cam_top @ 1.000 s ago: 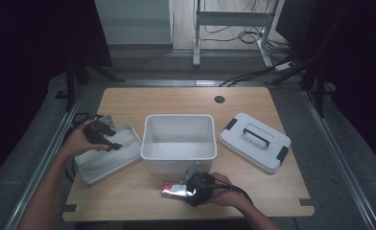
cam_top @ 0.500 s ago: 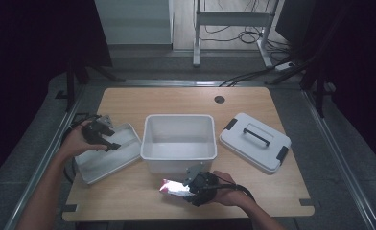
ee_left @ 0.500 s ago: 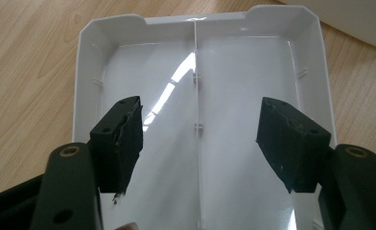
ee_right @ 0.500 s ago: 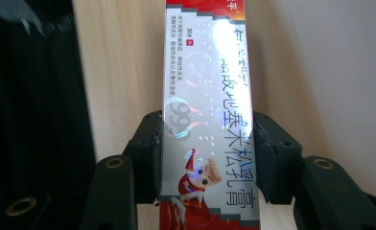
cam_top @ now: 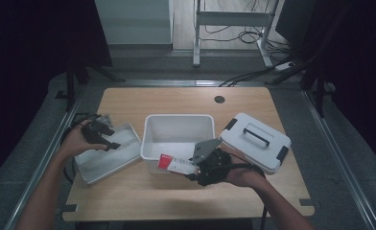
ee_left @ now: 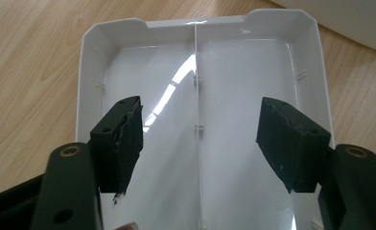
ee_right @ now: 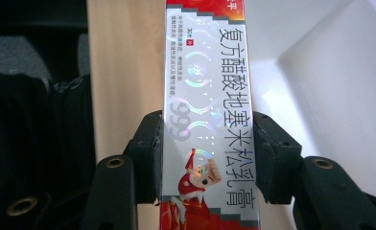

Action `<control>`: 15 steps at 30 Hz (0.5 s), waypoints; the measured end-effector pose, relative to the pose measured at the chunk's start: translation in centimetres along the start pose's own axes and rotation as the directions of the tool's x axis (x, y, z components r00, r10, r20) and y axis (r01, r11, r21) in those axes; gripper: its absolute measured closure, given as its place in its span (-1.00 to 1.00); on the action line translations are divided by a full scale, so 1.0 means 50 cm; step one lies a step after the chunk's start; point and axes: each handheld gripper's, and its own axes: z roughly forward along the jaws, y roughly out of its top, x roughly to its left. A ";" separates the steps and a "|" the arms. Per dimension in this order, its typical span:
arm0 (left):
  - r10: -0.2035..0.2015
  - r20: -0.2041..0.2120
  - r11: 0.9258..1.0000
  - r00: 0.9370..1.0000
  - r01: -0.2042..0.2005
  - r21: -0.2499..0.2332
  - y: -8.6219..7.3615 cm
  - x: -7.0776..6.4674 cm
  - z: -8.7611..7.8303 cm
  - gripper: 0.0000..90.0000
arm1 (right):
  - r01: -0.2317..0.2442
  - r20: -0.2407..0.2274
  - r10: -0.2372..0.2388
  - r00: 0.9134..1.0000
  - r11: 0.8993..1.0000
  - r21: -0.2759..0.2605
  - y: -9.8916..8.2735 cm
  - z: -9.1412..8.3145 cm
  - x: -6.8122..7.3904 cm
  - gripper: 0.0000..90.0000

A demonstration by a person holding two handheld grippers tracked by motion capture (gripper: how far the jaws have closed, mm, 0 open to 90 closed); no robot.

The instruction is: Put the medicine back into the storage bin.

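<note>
Tray (cam_top: 110,158) at lower left sits half hidden under the left gripper (cam_top: 99,135), whose jaws gape with nothing between. One bin (cam_top: 178,130) stands centre. Just below it, the right gripper (cam_top: 195,167) clamps one box (cam_top: 175,163), its near end cut off. One lid (cam_top: 255,142) lies right.

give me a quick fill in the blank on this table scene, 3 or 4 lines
1. The right gripper is shut on a red and white ____.
2. The left gripper hovers with open jaws above the white ____, which has a ridge down its middle.
3. The white lid with the dark handle lies on the table, to the ____ of the white bin in the high view.
4. The inside of the white bin looks ____.

Missing words: carton (box); tray; right; empty
</note>
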 end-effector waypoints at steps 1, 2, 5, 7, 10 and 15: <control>0.001 0.000 1.000 1.000 -0.001 0.000 0.000 0.000 0.001 -0.26 | 0.003 0.004 -0.003 1.000 1.000 0.003 0.006 -0.004 -0.009 0.13; 0.001 -0.002 1.000 1.000 -0.001 -0.002 0.000 -0.001 0.001 -0.26 | 0.005 0.001 -0.005 1.000 1.000 0.000 0.012 -0.005 -0.017 0.13; 0.001 -0.001 1.000 1.000 -0.001 -0.003 0.001 -0.001 0.002 -0.26 | 0.017 0.011 -0.017 1.000 1.000 0.011 0.026 -0.005 -0.043 0.13; 0.001 0.002 1.000 1.000 -0.001 -0.001 0.002 -0.002 0.003 -0.26 | 0.020 0.016 -0.021 1.000 1.000 0.015 0.032 0.000 -0.060 0.13; 0.003 0.005 1.000 1.000 -0.003 0.000 0.002 -0.002 0.007 -0.26 | 0.010 0.008 -0.010 1.000 1.000 0.014 0.037 0.011 -0.089 0.13; 0.010 0.010 1.000 1.000 -0.010 0.008 0.008 -0.004 0.013 -0.26 | 0.001 -0.003 -0.001 1.000 0.999 0.036 0.040 0.037 -0.130 0.13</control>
